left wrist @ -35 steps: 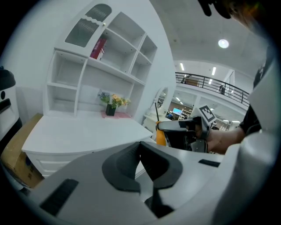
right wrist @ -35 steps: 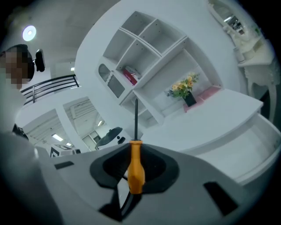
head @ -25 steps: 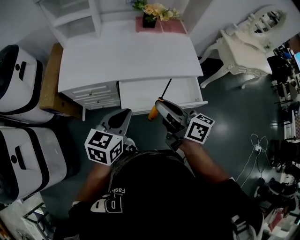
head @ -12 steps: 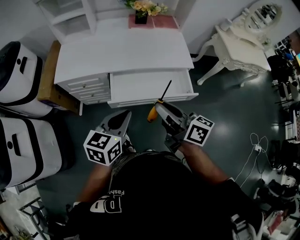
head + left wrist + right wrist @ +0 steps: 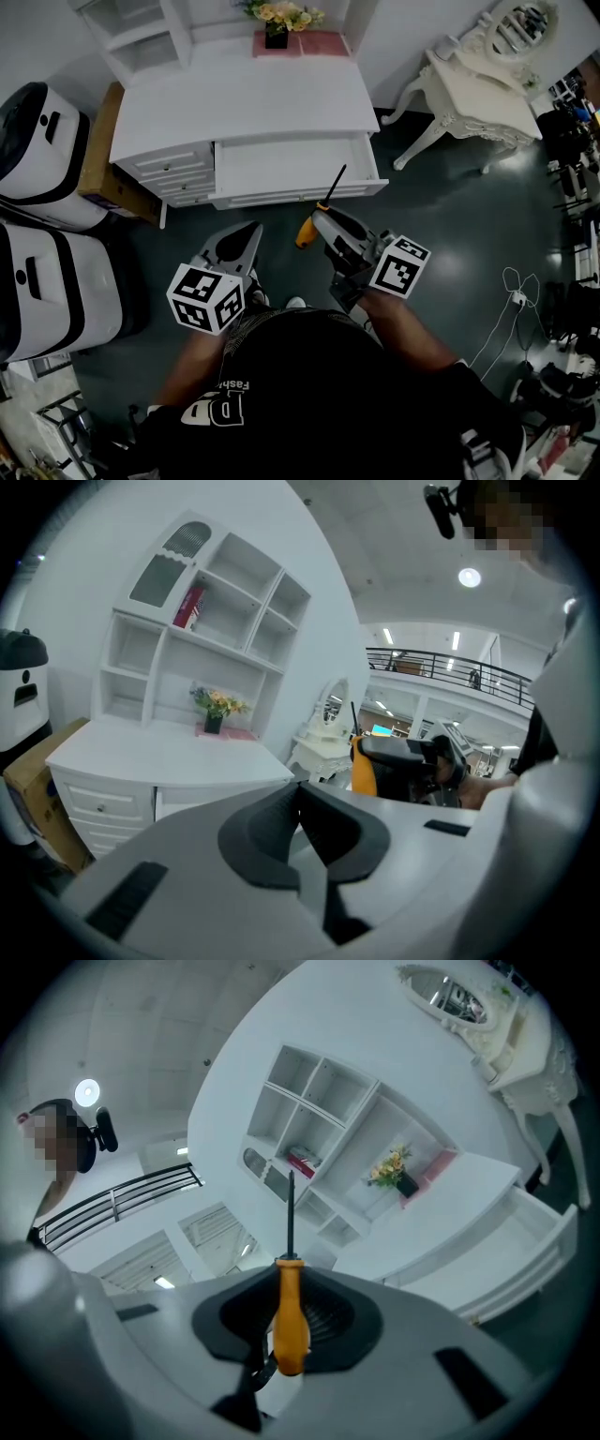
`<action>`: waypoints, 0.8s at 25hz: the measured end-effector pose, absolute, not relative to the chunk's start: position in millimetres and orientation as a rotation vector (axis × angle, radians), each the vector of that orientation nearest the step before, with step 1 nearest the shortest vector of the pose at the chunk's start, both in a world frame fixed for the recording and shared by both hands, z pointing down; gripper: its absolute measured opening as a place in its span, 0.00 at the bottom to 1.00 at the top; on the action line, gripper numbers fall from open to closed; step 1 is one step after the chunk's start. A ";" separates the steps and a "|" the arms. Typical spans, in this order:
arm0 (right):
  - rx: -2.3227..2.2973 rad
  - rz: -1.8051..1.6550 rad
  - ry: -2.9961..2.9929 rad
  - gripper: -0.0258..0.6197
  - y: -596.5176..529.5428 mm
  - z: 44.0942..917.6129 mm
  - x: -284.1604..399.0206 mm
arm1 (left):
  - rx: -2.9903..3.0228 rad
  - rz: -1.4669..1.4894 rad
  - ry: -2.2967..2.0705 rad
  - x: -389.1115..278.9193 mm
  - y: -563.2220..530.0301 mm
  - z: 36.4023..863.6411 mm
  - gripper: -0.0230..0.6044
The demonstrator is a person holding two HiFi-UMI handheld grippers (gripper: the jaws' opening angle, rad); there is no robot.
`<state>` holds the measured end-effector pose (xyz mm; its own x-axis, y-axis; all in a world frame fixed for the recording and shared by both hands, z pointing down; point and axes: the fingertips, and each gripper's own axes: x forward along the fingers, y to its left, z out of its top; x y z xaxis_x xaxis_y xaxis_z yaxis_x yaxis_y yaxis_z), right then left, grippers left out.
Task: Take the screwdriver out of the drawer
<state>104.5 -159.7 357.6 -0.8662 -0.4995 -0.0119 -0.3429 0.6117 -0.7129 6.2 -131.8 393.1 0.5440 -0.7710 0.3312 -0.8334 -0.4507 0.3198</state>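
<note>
Screwdriver [image 5: 320, 208]: out of the drawer [image 5: 281, 165], at centre of head view, just below the drawer front in the frame. Clamped by its orange handle in right gripper [image 5: 289, 1322]; jaws closed onto the handle with a dark pad on either side, black shaft sticking straight out past the tips. In head view, slanted up and to the right, shaft tip overlapping the right end of the drawer front; contact there not readable from above. Drawer: pulled open from under the white desk [image 5: 244, 98], upper centre of frame. Small drawers [image 5: 173, 174] just left of it, shut. Left gripper [image 5: 302, 825]: lower left of centre in head view, apart from the screwdriver and from the drawer; jaws brought fully together, pads meeting along a thin line, nothing held between them. Marker cube [image 5: 206, 296] of left gripper at lower left of centre; marker cube of right gripper at lower right of centre, both near the person's dark sleeves at bottom of frame. On desk, far edge, top centre: flower pot [image 5: 276, 36] beside a pink mat [image 5: 322, 43]. Shelf unit [image 5: 141, 28] at upper left, on the desk. Cardboard box [image 5: 97, 164] against the desk's left side. Ornate white dressing table [image 5: 473, 80] at upper right, well apart from the desk.
</note>
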 end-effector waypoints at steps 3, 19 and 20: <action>-0.690 -1.081 2.620 0.16 -152.5 353.2 113.0 | 2.346 0.194 -1.299 14.9 -125.5 391.6 0.06; -0.692 -1.049 2.597 0.16 -120.6 352.1 132.7 | 2.371 0.209 -1.296 33.7 -95.4 389.6 0.06; -0.695 -1.050 2.597 0.16 -118.7 353.0 133.6 | 2.372 0.208 -1.296 34.4 -93.5 389.4 0.06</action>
